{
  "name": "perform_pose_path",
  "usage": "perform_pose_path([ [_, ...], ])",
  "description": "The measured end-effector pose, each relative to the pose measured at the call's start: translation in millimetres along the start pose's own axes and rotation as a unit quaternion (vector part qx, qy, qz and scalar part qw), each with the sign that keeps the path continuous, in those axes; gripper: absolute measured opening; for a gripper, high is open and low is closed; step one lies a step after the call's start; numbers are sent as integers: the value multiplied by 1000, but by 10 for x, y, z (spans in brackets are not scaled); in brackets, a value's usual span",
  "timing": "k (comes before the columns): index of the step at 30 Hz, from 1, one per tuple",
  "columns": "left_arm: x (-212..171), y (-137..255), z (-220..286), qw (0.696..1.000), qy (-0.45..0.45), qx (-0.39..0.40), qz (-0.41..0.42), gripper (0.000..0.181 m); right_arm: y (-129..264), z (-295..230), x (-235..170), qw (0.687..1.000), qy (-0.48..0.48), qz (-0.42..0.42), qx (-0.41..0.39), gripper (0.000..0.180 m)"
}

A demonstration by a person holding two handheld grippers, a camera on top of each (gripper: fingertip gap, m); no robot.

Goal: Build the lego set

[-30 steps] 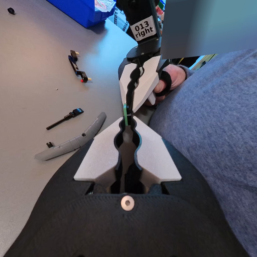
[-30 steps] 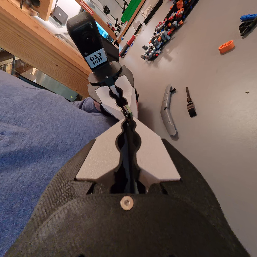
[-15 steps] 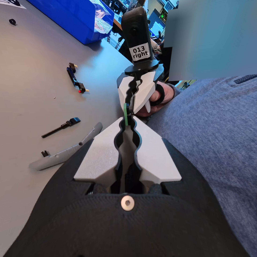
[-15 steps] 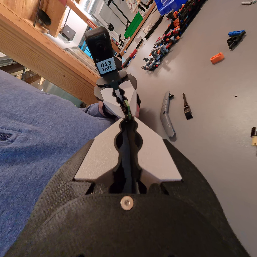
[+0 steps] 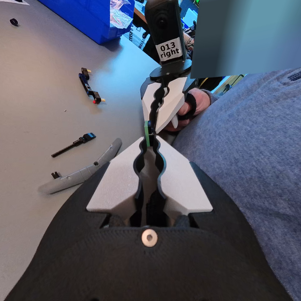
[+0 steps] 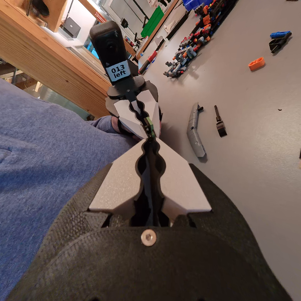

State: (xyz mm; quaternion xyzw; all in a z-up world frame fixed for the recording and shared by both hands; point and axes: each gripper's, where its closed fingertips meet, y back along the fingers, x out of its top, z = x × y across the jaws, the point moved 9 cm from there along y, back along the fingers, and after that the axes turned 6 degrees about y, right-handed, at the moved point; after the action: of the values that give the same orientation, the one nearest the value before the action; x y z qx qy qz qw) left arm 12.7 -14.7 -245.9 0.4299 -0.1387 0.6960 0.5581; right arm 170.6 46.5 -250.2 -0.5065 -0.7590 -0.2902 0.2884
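Note:
My left gripper (image 5: pixel 149 140) is shut on a thin green flat piece (image 5: pixel 147 133), held on edge in the air over the table's near edge. My right gripper (image 5: pixel 152 129) meets it tip to tip and is shut on a small black part (image 5: pixel 152 130) against the green piece. In the right wrist view my right gripper (image 6: pixel 150 139) points at the left gripper (image 6: pixel 150 131), with the green piece (image 6: pixel 149 124) between the left fingers. What joins the two pieces is hidden by the fingertips.
On the grey table lie a grey curved panel (image 5: pixel 81 175) (image 6: pixel 193 130), a black axle with connector (image 5: pixel 73 145) (image 6: pixel 219 123), a blue-black beam with tan pins (image 5: pixel 89 88), an orange piece (image 6: pixel 257 63) and a partly built model (image 6: pixel 187 53). A blue bin (image 5: pixel 91 17) stands behind. A person's blue sweater (image 5: pixel 244 162) is close by. The tips of both grippers are at nearly the same place. The left tips stand about 9 cm off the black axle with connector (image 5: pixel 73 145). Seen from the right wrist view (image 6: pixel 217 117) as well.
Both grippers stay shut and tip to tip on the green piece. The pair has tilted and shifted slightly over the table edge; the loose parts have not moved.

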Motion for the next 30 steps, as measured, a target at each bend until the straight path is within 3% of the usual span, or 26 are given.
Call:
perform_pose_path([
  [14,-48,5,16,999,-25,23,-24,5,-46,-6,-31,1000,5,-21,-10,0],
  [25,-72,-14,8,991,-75,69,-91,5,-112,6,-63,998,20,-59,-32,0],
  [30,-70,2,-27,994,-45,40,-87,5,-120,7,-59,998,18,-60,-25,0],
])
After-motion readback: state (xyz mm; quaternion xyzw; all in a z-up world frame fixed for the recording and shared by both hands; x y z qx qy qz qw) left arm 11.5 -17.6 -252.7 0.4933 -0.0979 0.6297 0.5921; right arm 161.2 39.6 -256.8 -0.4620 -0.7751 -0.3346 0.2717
